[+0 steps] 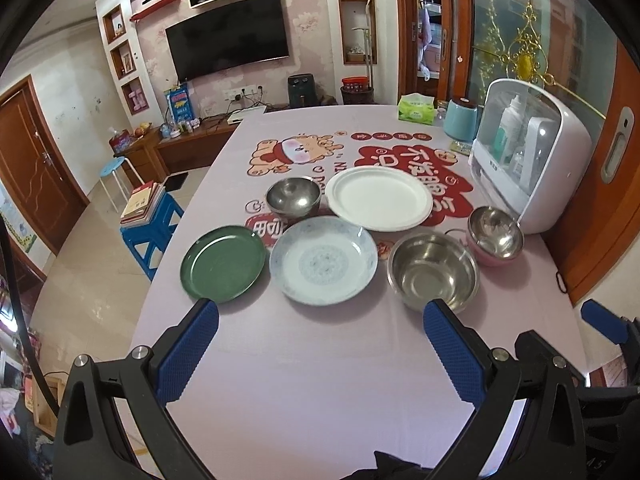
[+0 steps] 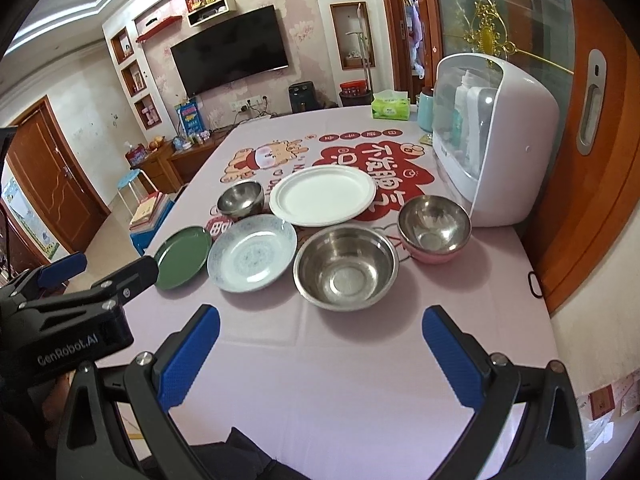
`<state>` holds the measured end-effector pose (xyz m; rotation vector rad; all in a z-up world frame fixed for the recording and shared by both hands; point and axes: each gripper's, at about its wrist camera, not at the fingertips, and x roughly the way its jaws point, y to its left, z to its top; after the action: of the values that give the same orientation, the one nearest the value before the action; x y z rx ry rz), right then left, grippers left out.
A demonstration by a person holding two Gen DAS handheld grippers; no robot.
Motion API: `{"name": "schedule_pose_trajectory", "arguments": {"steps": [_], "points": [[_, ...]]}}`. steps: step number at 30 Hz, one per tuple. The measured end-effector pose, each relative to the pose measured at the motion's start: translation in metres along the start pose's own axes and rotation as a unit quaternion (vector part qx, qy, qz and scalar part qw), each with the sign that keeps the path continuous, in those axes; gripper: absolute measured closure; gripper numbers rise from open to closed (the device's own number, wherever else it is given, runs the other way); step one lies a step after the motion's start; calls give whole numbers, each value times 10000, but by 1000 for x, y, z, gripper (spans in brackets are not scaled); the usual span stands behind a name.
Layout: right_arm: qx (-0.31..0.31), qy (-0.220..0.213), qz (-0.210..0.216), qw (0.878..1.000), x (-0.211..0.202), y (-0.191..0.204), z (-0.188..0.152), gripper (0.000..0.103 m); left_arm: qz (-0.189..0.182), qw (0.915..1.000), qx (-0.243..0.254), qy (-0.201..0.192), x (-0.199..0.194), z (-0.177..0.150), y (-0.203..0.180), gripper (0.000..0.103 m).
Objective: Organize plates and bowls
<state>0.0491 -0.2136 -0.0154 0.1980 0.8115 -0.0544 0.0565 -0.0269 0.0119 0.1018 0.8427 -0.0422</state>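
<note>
Hovering: left gripper (image 1: 320,340) wide | right gripper (image 2: 320,340) wide | right view alone shows left gripper's body.

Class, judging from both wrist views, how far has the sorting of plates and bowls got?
Barely started. Done: nothing is stacked except a steel bowl sitting in a pink bowl. In hand: nothing; the left claw and right claw are open above the table. Left: the green plate, patterned plate and white plate lie apart, as do the large steel bowl and small steel bowl.
</note>
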Motion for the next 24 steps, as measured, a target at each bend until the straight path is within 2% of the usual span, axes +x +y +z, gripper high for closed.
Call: {"name": "schedule_pose_trajectory", "arguments": {"steps": [8, 17, 24], "points": [[208, -284, 134, 9993, 10, -15, 38, 1, -264, 9988, -376, 180, 26, 46, 8, 1], [497, -428, 241, 9976, 35, -33, 83, 1, -491, 9958, -544, 548, 69, 100, 16, 1], [752, -479, 437, 9951, 62, -44, 115, 1, -434, 9966, -298, 630, 108, 154, 23, 1]]}}
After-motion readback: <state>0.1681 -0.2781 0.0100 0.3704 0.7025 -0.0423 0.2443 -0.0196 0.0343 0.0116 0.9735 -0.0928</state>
